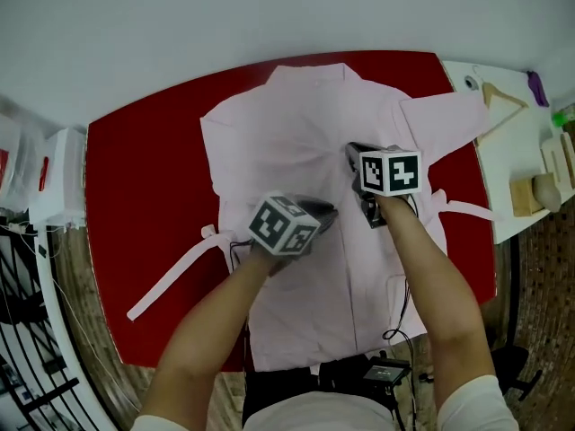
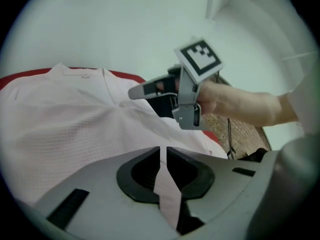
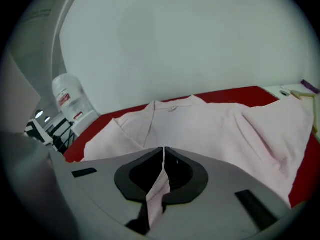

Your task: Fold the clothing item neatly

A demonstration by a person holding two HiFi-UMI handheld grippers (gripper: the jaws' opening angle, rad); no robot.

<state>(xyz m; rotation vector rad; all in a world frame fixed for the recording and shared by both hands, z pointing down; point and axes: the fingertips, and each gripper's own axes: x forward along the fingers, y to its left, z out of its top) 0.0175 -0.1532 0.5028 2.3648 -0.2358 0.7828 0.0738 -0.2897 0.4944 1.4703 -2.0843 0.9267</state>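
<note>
Red table (image 1: 135, 178) bears a pink shirt (image 1: 296, 133) spread flat; left gripper (image 2: 163, 153) and right gripper (image 3: 163, 155) jaws pinch it.

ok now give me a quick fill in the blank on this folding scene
1. The pink garment lies spread on a ____ table.
2. The left tongs and the right tongs each pinch a fold of the ____.
3. On the white side table lies a wooden ____.
Missing words: red; garment; hanger
</note>
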